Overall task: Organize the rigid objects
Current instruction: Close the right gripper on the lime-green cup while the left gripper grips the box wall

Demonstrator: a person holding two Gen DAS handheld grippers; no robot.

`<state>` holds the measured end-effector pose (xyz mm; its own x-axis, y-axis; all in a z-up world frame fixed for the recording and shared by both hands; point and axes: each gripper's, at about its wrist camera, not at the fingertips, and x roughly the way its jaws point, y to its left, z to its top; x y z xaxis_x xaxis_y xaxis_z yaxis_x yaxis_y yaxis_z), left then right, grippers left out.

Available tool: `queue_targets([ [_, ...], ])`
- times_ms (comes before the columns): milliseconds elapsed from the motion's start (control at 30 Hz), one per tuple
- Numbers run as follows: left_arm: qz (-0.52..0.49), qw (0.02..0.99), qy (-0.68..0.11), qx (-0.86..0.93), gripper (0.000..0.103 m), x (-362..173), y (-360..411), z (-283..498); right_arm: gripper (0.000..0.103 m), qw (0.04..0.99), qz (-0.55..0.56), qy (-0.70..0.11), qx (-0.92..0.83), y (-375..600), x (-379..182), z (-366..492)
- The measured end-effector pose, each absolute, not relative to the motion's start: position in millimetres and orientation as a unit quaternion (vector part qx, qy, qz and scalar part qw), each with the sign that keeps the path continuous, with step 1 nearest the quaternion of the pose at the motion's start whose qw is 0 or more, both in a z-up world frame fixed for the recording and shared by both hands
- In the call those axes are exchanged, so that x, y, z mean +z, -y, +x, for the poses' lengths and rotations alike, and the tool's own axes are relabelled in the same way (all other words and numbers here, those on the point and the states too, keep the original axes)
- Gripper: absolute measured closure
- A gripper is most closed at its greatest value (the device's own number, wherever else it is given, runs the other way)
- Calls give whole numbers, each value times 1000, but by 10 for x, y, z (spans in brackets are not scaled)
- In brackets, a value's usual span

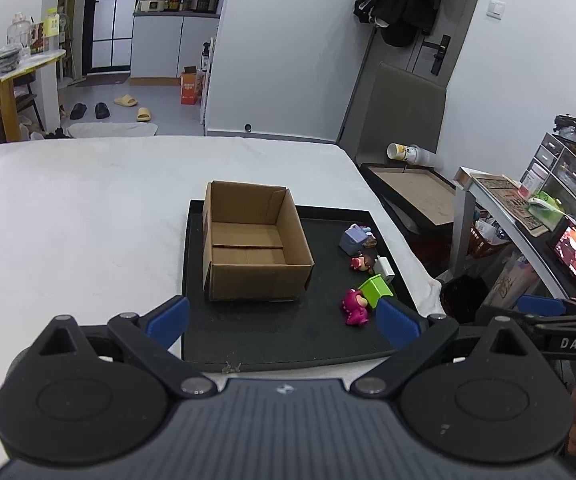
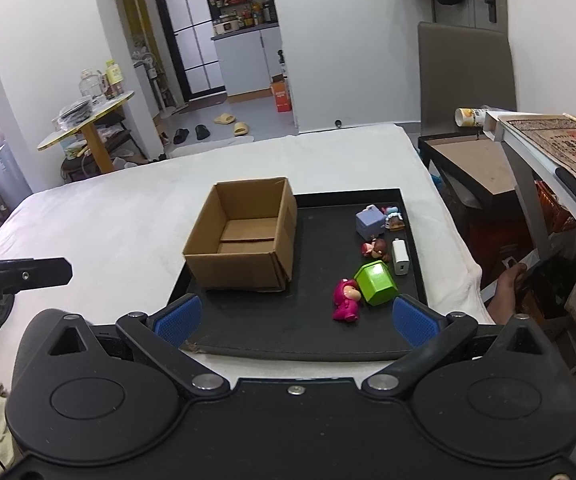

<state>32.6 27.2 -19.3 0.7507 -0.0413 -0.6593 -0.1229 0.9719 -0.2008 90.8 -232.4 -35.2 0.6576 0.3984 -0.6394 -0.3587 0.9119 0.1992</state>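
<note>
On black tray [image 2: 415, 280]: open brown box [image 2: 244, 240], pink, green, lilac toys [image 2: 373, 254] alongside; both hand-held grippers [image 2: 293, 318] wide apart, holding nothing.

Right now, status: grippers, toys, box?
Left gripper open, right gripper open, both empty. Brown cardboard box empty on black tray. Pink dinosaur figure, green plastic house beside it. Path clear.

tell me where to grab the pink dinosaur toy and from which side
Take the pink dinosaur toy across its body, coming from above. It lies on its side on the black tray, and the green block crowds its head end.
</note>
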Motion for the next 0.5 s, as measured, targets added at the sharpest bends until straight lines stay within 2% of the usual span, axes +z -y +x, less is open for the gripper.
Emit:
queue_targets([
  [500,-161,903,-396,44,4,-579,-586,791,0,917,43,-356,173,2422,-575,1326],
])
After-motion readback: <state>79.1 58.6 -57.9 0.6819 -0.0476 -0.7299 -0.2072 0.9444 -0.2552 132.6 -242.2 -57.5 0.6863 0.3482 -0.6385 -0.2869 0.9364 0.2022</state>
